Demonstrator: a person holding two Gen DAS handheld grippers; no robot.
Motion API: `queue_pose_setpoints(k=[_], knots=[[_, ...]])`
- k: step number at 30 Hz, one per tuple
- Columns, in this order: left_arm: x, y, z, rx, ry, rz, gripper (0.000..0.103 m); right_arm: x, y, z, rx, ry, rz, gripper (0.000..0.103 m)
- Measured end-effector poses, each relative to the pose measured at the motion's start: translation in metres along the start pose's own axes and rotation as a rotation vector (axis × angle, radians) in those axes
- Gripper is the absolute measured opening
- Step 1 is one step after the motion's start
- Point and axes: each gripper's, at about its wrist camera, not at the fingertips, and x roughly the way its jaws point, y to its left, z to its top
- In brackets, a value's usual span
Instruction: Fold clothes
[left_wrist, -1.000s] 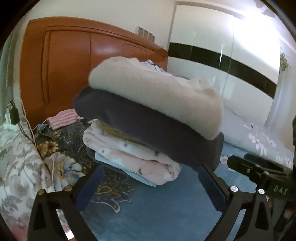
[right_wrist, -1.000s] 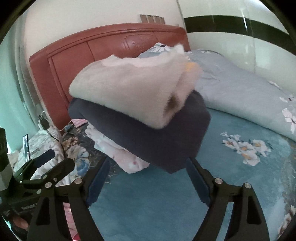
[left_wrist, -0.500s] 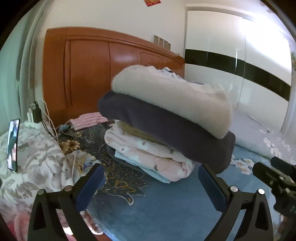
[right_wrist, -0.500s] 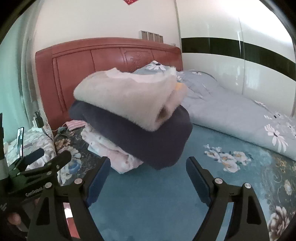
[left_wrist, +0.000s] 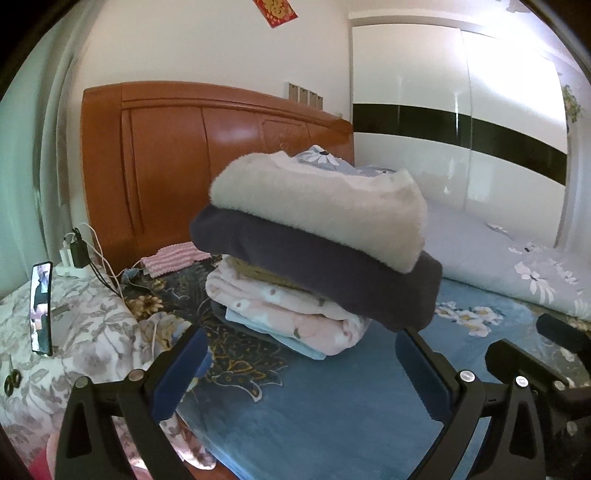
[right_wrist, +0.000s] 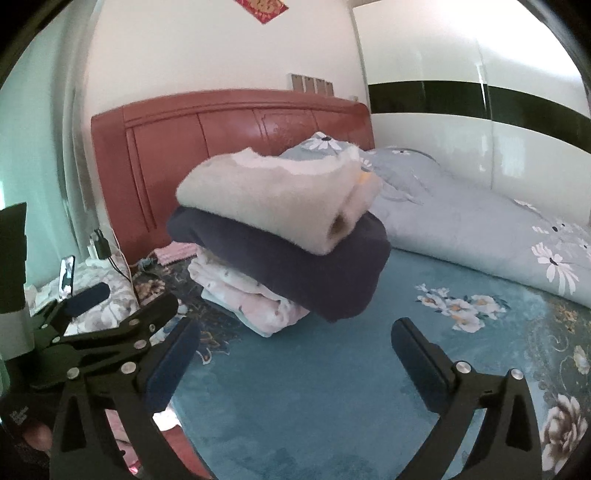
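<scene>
A stack of folded clothes stands on the blue bed cover (left_wrist: 325, 417). On top lies a fluffy cream garment (left_wrist: 317, 203), also in the right wrist view (right_wrist: 273, 199). Under it is a dark navy garment (left_wrist: 332, 273) (right_wrist: 295, 269), then pink floral clothes (left_wrist: 280, 306) (right_wrist: 247, 291) and a light blue piece at the bottom. My left gripper (left_wrist: 301, 360) is open and empty, a short way in front of the stack. My right gripper (right_wrist: 295, 354) is open and empty, also in front of the stack.
A wooden headboard (left_wrist: 207, 162) stands behind the stack. A grey floral quilt (right_wrist: 480, 232) lies at the right. A phone (left_wrist: 40, 306), chargers with cables (left_wrist: 74, 254) and a pink striped cloth (left_wrist: 173, 260) lie at the left on a floral pillow (left_wrist: 74, 332).
Both grippers have drawn back from the stack, which now looks smaller and farther. Both stay open. The stack has not moved.
</scene>
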Motion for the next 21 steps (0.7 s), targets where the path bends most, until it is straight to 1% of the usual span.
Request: queue_pose_setpoints(k=[2,8,14,21], knots=[[-0.006,-0.002,0.000,-0.002,-0.008,-0.005,0.103,-0.004,-0.001,0.000,0.010,0.002,0.004,0.103],[-0.020,-0.007,0.001,-0.004,-0.048,0.013,0.103,-0.014,0.000,-0.001,0.003,0.008,-0.011,0.103],[-0.033,-0.009,0.002,-0.024,-0.092,0.000,0.103,-0.028,-0.002,0.000,0.011,-0.021,-0.014,0.103],[-0.043,-0.010,0.004,-0.017,-0.116,0.007,0.103,-0.037,0.000,0.001,0.003,-0.037,-0.016,0.103]])
